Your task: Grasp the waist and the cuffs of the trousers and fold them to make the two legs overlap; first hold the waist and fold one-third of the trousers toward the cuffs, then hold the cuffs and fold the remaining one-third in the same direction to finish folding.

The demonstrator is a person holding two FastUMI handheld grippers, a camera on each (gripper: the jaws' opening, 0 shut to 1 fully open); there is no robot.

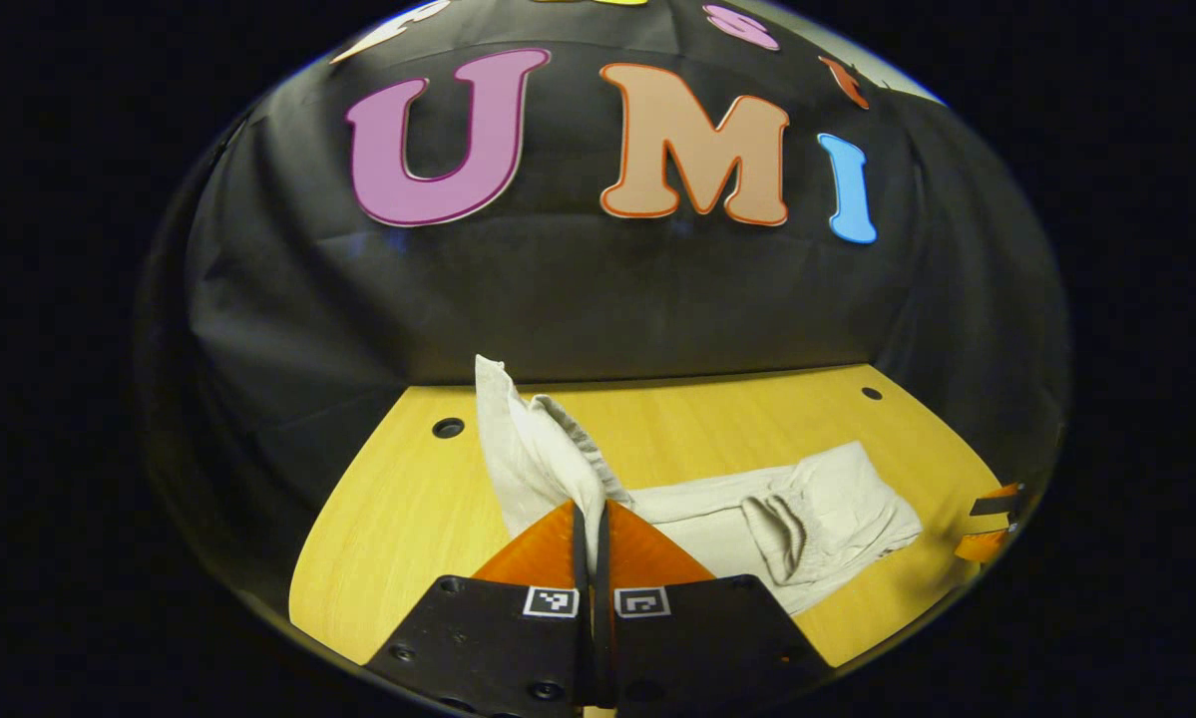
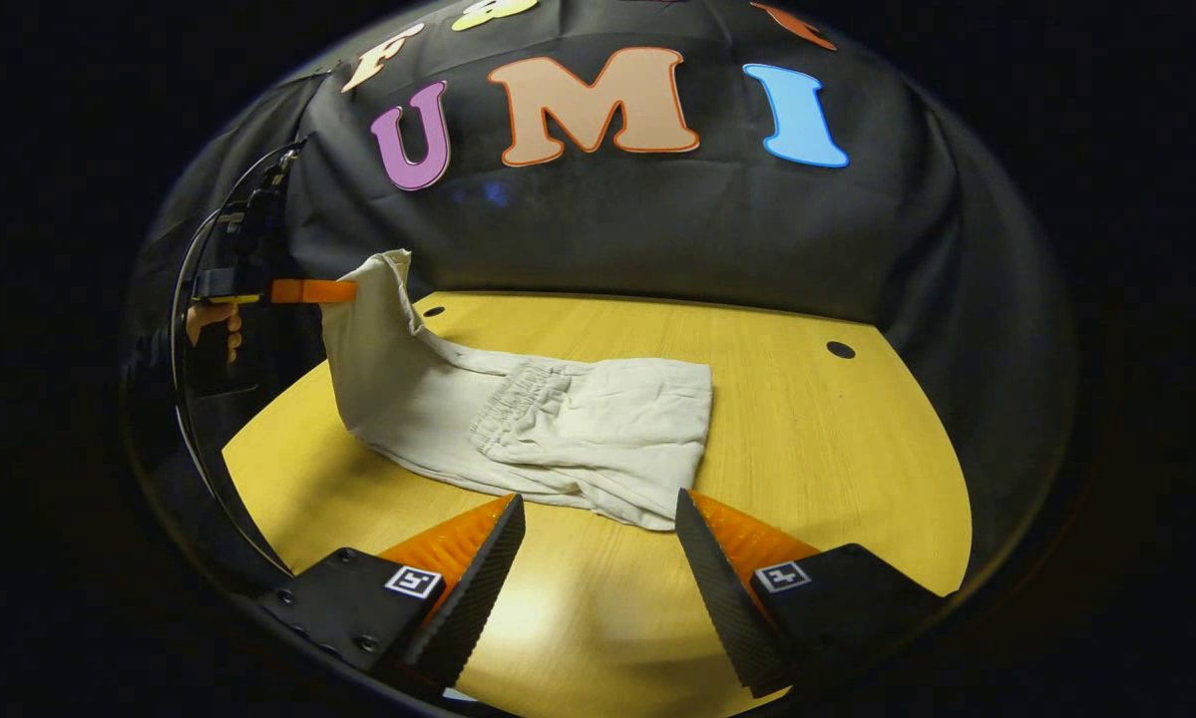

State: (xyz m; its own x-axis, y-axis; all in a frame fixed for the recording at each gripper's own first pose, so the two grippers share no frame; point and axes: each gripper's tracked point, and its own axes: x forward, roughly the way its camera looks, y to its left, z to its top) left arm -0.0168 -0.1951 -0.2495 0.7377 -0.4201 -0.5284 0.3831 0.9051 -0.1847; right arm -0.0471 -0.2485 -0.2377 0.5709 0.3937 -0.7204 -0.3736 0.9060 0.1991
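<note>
The left gripper [image 1: 592, 519], jaws clamped on the cuff end of the trousers [image 2: 558, 429], lifts it off the desk [image 2: 837, 439] at nine o'clock in the right gripper view, while the right gripper [image 2: 598, 529] hangs with jaws apart beside the folded waist end.

Yellow wood-grain table [image 2: 807, 439] with small dark round holes [image 2: 840, 350] near its far edge. Pale beige cloth trousers [image 2: 578, 429] lie partly folded on it, elastic waist [image 2: 513, 399] bunched on top, one end raised off the table.
</note>
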